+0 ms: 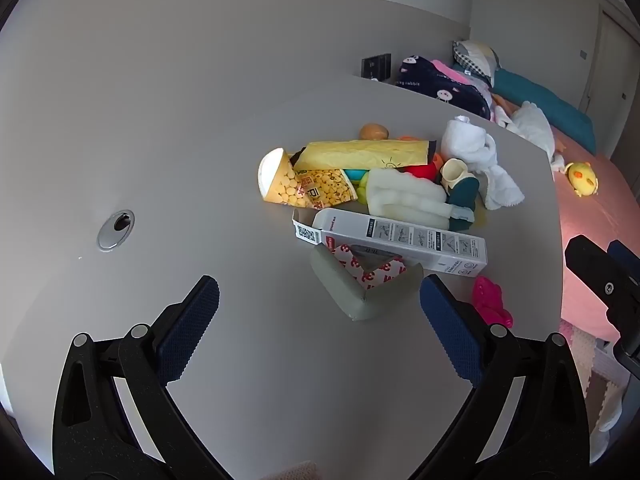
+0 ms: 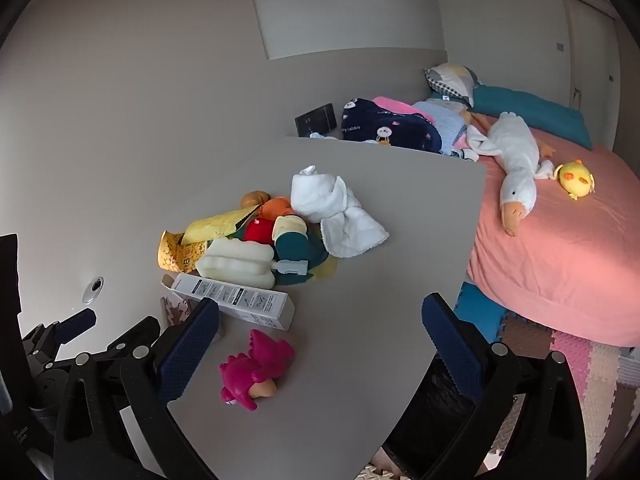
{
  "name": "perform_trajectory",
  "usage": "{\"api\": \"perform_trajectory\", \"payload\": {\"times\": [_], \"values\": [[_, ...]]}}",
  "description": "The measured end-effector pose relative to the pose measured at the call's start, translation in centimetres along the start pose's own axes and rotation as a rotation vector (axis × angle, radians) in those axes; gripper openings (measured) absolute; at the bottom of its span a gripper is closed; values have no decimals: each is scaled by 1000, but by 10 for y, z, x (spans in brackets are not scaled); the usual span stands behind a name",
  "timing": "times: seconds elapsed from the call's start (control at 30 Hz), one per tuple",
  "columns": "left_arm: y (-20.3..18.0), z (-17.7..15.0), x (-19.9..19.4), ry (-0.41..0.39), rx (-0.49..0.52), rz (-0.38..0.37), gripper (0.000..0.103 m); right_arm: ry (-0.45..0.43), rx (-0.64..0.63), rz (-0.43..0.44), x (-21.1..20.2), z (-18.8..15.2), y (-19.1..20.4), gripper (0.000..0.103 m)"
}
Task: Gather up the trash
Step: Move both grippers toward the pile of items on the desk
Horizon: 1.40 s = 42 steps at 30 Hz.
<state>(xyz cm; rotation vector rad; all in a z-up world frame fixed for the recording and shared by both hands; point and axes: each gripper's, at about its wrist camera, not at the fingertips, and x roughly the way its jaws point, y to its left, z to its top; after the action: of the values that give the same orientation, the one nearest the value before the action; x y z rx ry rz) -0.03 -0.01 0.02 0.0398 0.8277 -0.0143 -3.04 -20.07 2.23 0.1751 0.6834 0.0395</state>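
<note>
A grey table [image 1: 200,140] is seen from two grippers held above it. The left gripper [image 1: 319,300] is held with its jaws wide apart and nothing between the pads. Just ahead of its opening, a grey corner guard [image 1: 352,292] with red-printed backing paper is lying on the table, close to the right-hand finger. Touching the guard's far side, a white cardboard box [image 1: 400,240] is laid flat, its end flap open. Beyond the box, a heap of items is piled: a yellow snack bag [image 1: 308,188] torn open, a long yellow wrapper [image 1: 360,152], a white air cushion [image 1: 404,196] and a rolled white towel [image 1: 476,152].

The right gripper [image 2: 320,320] is also held with jaws wide apart and empty. Between its two fingers, nearer the left-hand one, a pink toy [image 2: 256,368] is lying on its side on the table. The white box is seen just ahead of the left-hand finger. Past the table's edge, off to the right of the jaws, a bed [image 2: 580,260] with a pink sheet is visible.
</note>
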Motion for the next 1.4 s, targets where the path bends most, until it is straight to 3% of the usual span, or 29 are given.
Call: {"api": "perform_trajectory", "payload": {"times": [0.77, 1.4], "values": [[3, 1, -4, -6, -43, -57, 97, 5, -8, -10, -3, -1, 2, 101], [7, 2, -5, -11, -54, -53, 97, 19, -16, -13, -3, -4, -2, 101]]}}
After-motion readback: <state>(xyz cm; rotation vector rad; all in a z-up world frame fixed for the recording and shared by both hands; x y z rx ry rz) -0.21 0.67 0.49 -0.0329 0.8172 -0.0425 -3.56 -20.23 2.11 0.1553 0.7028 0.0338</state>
